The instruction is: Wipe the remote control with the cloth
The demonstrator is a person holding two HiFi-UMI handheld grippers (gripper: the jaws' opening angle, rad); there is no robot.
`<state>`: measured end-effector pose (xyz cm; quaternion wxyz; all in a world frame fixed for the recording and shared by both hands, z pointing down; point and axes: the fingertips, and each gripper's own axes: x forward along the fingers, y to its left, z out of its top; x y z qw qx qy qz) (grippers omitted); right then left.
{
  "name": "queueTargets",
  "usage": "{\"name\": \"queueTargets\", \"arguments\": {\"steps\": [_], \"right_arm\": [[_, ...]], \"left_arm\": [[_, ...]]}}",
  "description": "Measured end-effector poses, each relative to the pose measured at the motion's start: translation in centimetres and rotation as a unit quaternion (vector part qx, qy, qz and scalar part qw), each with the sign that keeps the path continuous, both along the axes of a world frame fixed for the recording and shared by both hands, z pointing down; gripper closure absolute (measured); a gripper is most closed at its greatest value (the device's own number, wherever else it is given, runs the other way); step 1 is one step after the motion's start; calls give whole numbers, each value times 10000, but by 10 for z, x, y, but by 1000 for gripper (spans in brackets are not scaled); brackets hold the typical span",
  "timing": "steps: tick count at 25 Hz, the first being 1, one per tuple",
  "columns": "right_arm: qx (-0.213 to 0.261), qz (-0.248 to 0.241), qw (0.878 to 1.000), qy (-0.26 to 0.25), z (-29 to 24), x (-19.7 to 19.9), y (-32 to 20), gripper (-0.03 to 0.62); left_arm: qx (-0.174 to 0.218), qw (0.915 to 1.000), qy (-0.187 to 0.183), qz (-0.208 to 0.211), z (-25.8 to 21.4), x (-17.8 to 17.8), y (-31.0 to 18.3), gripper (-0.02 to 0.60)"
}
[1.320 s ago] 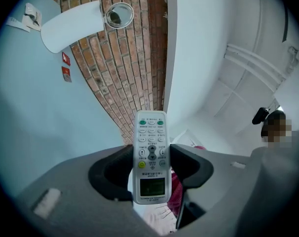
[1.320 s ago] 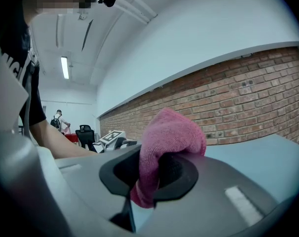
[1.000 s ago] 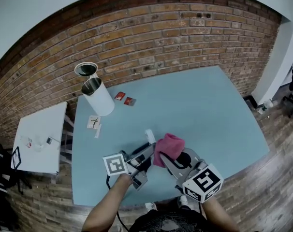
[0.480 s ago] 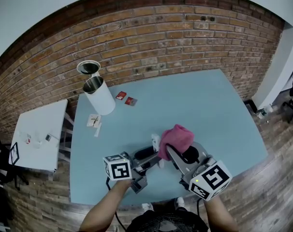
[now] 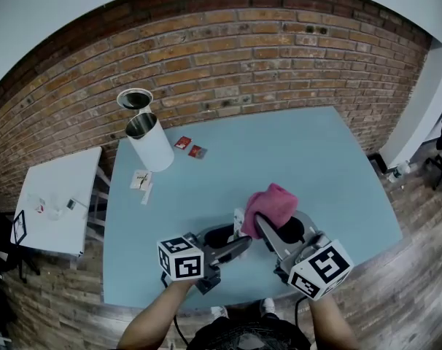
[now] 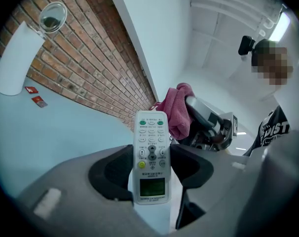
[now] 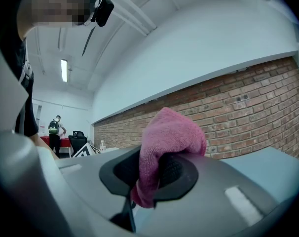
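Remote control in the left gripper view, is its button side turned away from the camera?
No, the remote control shows its buttons and small green screen toward the camera.

Right gripper (image 5: pixel 263 226) sits a bit higher now and further from the near edge of the table (image 5: pixel 316 152), so the cloth (image 5: pixel 272 203) it's pinching ends up more to the right than a second ago. Left gripper (image 5: pixel 232 243) has rolled over, its marker cube (image 5: pixel 181 258) now shows a side face too, and it's slid right a little with the remote (image 5: pixel 238 219).
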<state>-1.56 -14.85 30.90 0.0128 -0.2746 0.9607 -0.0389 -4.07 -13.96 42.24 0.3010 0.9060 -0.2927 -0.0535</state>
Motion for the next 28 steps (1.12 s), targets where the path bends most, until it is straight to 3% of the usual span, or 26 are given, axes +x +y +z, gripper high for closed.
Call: {"name": "queueTargets", "arguments": {"steps": [5,12,19,28], "right_arm": [[-37,67,10000,-64,-3,4,-7,531],[-112,95,9998,-153,-5,9,-11,531],[-154,34,9998,-148,-3,11,-11,531],[-270,-344,9990,-79,1,7,-7,531]], "left_arm": [[176,9982,-563,87,5,1,6,348],[540,9891,-1345,271,8,9,16,348],[819,9822,-1529,713,4,21,32,348],[970,9751,-1471,1343,-4,37,57,347]]}}
